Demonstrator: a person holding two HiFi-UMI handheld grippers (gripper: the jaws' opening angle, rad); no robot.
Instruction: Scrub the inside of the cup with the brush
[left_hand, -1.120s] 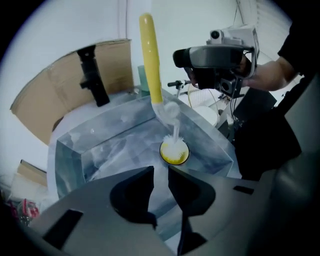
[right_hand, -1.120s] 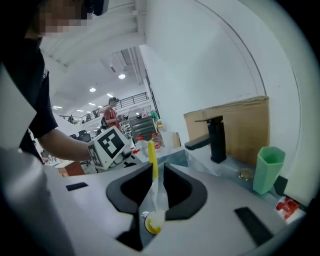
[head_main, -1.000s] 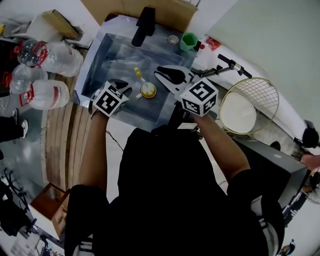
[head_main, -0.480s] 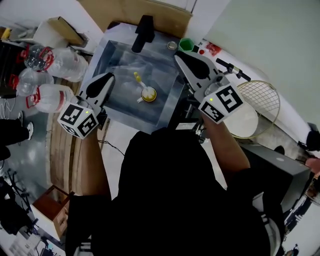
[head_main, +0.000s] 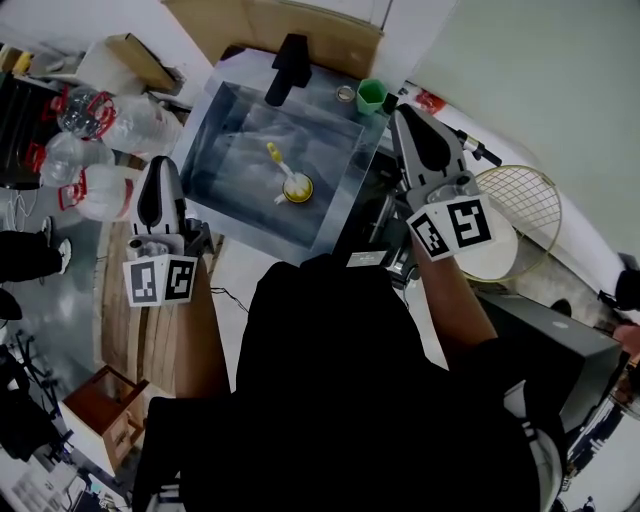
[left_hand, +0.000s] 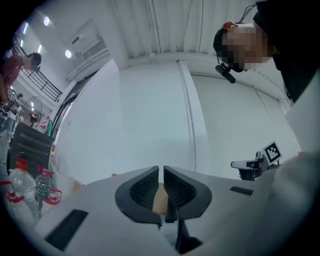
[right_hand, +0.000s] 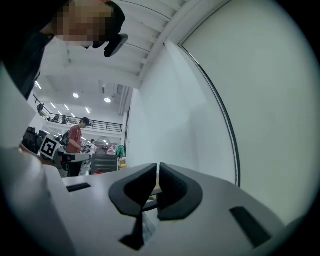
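Observation:
A yellow cup (head_main: 296, 186) stands on the floor of the metal sink (head_main: 226, 104), and a brush with a yellow handle (head_main: 273, 154) leans in it. Neither gripper touches them. My left gripper (head_main: 158, 172) is outside the sink's left wall, pointing roughly level. Its jaws have just been closing; in the left gripper view (left_hand: 161, 170) they stand almost together with nothing between them. My right gripper (head_main: 408, 120) is over the sink's right rim. In the right gripper view (right_hand: 158, 167) its jaws are together and empty. Both gripper views show only walls and ceiling.
A black faucet (head_main: 287, 62) stands at the sink's far edge, with a green cup (head_main: 374, 90) on the rim to its right. Several water bottles (head_main: 105, 125) lie on the floor at the left. A round wire basket (head_main: 515, 215) sits at the right.
Both grippers rose out of the sink and swung apart, the left to the sink's left side, the right to its right rim. The cup and brush stayed in the sink.

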